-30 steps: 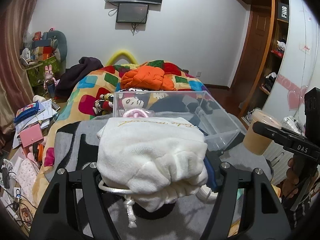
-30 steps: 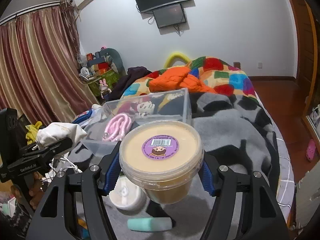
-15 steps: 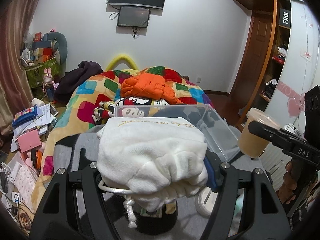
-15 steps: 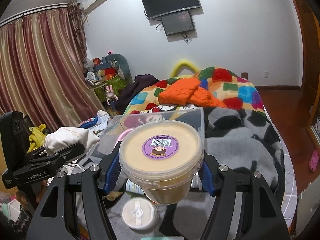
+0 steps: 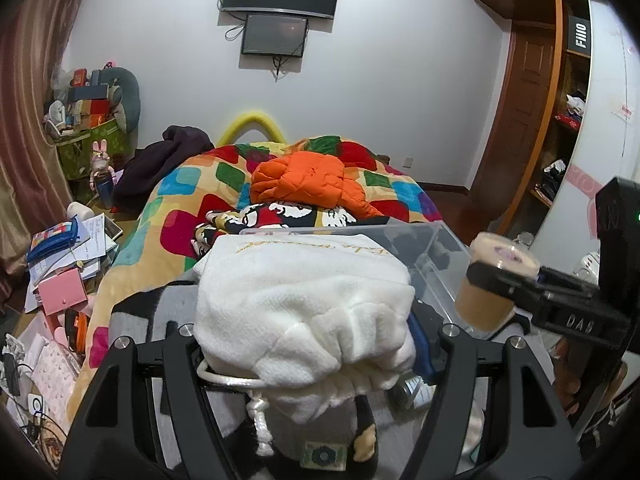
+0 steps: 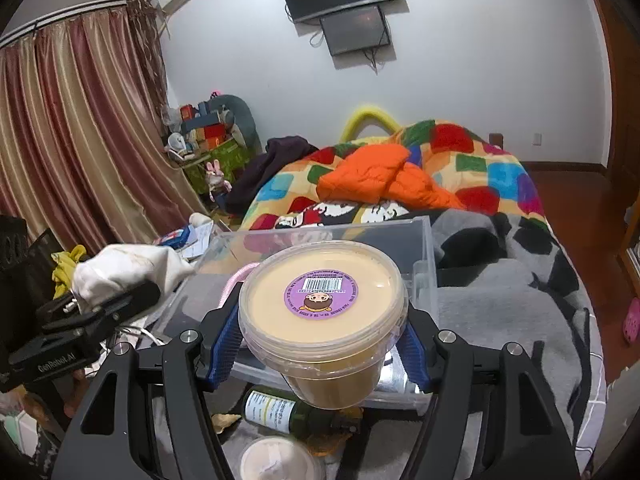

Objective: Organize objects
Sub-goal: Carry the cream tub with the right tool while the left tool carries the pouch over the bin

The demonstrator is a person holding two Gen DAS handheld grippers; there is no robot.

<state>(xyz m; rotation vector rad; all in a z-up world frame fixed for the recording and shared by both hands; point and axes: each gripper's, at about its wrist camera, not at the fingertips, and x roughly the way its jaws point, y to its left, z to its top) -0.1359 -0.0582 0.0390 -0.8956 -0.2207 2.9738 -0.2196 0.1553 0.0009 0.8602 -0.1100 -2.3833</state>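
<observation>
My left gripper (image 5: 308, 344) is shut on a white fleece drawstring pouch (image 5: 304, 304), held above the bed. My right gripper (image 6: 320, 344) is shut on a tan plastic tub (image 6: 320, 320) with a purple sticker on its lid; it also shows in the left wrist view (image 5: 492, 280) at the right. A clear plastic storage bin (image 6: 424, 248) sits on the grey blanket just beyond both grippers, with a pink cord (image 6: 232, 284) inside. The pouch also shows in the right wrist view (image 6: 124, 268) at the left.
A green bottle (image 6: 288, 412) and a round white lid (image 6: 276, 460) lie on the bed below the tub. An orange jacket (image 5: 308, 180) and a patchwork quilt (image 5: 188, 208) cover the far bed. Papers and clutter (image 5: 64, 264) lie on the floor at left.
Both grippers have risen with their loads and drawn back from the bin. The bottle has come into view below the tub.
</observation>
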